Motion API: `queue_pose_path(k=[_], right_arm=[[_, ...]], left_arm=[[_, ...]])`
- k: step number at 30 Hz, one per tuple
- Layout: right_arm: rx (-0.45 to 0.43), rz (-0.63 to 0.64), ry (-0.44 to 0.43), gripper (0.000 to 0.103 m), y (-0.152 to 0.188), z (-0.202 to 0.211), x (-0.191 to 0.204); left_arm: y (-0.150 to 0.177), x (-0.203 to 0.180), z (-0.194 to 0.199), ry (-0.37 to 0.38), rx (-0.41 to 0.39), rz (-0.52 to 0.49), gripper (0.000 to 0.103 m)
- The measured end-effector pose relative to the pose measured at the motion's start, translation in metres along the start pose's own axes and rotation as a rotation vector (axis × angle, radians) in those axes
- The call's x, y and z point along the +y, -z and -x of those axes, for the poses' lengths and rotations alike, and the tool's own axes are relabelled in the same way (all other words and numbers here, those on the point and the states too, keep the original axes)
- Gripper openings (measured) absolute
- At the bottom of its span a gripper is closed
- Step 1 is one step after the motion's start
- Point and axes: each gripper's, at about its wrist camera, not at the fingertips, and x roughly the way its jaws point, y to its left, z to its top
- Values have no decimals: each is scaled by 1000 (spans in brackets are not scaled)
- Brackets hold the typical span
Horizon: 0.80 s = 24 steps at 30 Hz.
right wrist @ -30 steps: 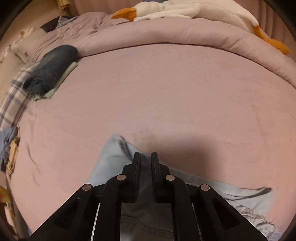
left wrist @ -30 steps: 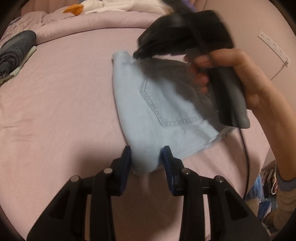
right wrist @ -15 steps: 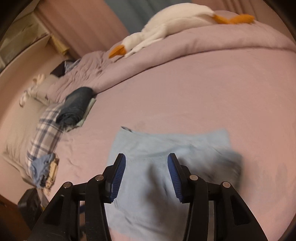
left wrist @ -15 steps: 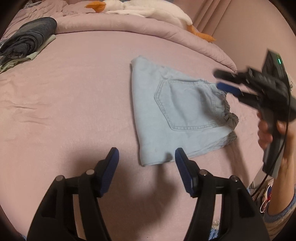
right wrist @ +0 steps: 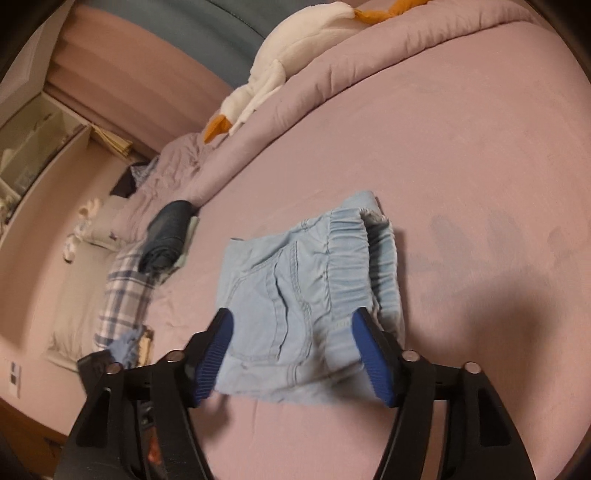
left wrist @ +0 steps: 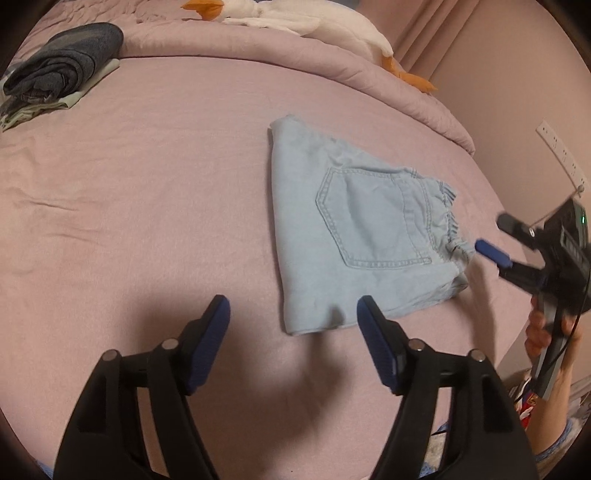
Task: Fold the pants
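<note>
Light blue denim pants (left wrist: 354, 236) lie folded into a compact stack on the pink bed sheet (left wrist: 147, 206), back pocket up, elastic waistband to the right. My left gripper (left wrist: 293, 314) is open and empty, just short of the stack's near edge. My right gripper (right wrist: 290, 328) is open and empty, hovering at the waistband end of the pants (right wrist: 306, 291). In the left wrist view the right gripper (left wrist: 509, 240) shows at the right, held by a hand, off the pants.
A folded dark garment (left wrist: 62, 70) lies at the far left of the bed. A white plush goose (left wrist: 295, 22) rests on the rolled pink duvet (left wrist: 258, 51). A plaid pillow (right wrist: 122, 295) and a wall power strip (left wrist: 561, 151) border the bed.
Both grippers let go of the pants and opened. The left one drew back from the near edge. The right one swung away to the right side, off the stack.
</note>
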Motion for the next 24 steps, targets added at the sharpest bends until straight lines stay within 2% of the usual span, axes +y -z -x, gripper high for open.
queue_pose_path(k=[5,8,10,16,19,24], right_arm=[[4,-20,19,88,5,9,-13],[13,-48,4,96,5,13,-25],[18,-65,19,96,4,12,-31],[63,-101,39,96,0,3,-54],[81,-122,42,96,-4,-3,-65],[112,-144,-37,96,-12,-11,-72]], left_arm=[[-9,14,2,57,7,77,90],[-16,29,-2,145,38,163,92],[-20,39,-8,208,73,236,95],[-30,63,-29,284,93,406,102],[-36,63,-30,306,84,391,102],[-45,58,-39,340,115,350,103]])
